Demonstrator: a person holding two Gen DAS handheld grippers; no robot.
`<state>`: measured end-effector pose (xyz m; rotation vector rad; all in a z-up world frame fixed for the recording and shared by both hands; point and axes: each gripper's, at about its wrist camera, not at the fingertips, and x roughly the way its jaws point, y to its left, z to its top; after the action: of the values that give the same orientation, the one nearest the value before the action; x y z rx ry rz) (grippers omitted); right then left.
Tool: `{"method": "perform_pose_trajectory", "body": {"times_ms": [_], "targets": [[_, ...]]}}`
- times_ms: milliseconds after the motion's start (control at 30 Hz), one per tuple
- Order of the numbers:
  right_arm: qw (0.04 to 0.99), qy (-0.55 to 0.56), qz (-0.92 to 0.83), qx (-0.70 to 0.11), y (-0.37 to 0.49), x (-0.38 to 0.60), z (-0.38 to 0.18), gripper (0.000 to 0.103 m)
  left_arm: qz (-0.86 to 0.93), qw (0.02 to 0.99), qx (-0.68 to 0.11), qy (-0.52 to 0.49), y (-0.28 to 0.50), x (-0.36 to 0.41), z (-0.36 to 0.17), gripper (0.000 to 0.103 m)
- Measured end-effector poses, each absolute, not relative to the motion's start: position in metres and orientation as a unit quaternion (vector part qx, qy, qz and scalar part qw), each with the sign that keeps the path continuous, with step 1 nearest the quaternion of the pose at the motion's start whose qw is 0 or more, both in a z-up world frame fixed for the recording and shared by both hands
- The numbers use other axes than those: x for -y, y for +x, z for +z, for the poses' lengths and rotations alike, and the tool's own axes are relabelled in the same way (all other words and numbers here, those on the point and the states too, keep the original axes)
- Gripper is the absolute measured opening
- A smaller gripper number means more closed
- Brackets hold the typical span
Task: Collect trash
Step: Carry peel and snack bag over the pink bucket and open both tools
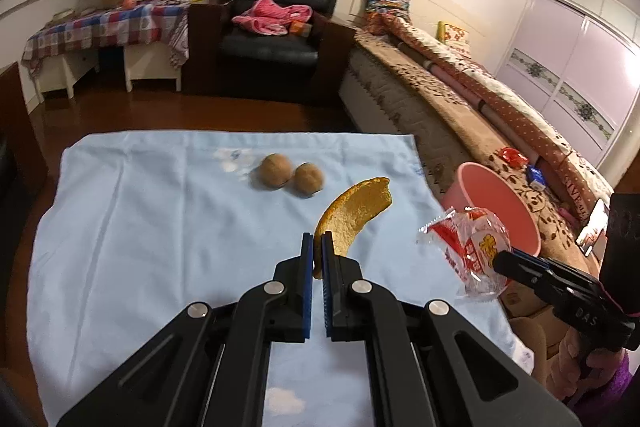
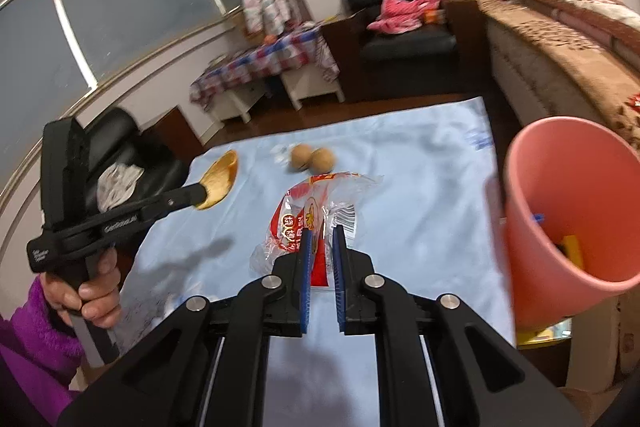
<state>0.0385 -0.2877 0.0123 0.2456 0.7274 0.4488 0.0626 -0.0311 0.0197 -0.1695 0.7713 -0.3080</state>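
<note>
My left gripper [image 1: 317,241] is shut on an orange peel [image 1: 356,213], held up above the light blue cloth [image 1: 140,227]. In the right wrist view the same peel [image 2: 219,187] hangs at the left gripper's tip, over the cloth's left edge. My right gripper [image 2: 321,233] is shut on a clear and red plastic wrapper [image 2: 304,219], lifted off the cloth. The left wrist view shows that wrapper [image 1: 470,247] in front of the pink bin [image 1: 504,199]. The bin [image 2: 568,203] stands at the right with a few items inside.
Two round brown balls [image 1: 290,175] lie on the cloth beyond both grippers. A bed [image 1: 460,95] runs along the right, a black armchair [image 1: 272,35] and a table with a checked cover [image 1: 104,31] stand behind. A hand in a purple sleeve [image 2: 36,323] grips the left tool.
</note>
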Motion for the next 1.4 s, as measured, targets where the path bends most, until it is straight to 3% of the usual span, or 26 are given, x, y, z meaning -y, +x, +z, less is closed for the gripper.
{"method": "perform_pose_trajectory", "body": {"times_ms": [833, 1400], "targets": [[0.922, 0.237, 0.075, -0.296, 0.037, 0.434, 0.02, 0.01, -0.259, 0.899, -0.352, -0.018, 0.096, 0.192, 0.055, 0.003], [0.924, 0.212, -0.016, -0.317, 0.047, 0.486, -0.009, 0.01, -0.292, 0.872, -0.392, 0.018, 0.126, 0.299, 0.023, 0.003]]}}
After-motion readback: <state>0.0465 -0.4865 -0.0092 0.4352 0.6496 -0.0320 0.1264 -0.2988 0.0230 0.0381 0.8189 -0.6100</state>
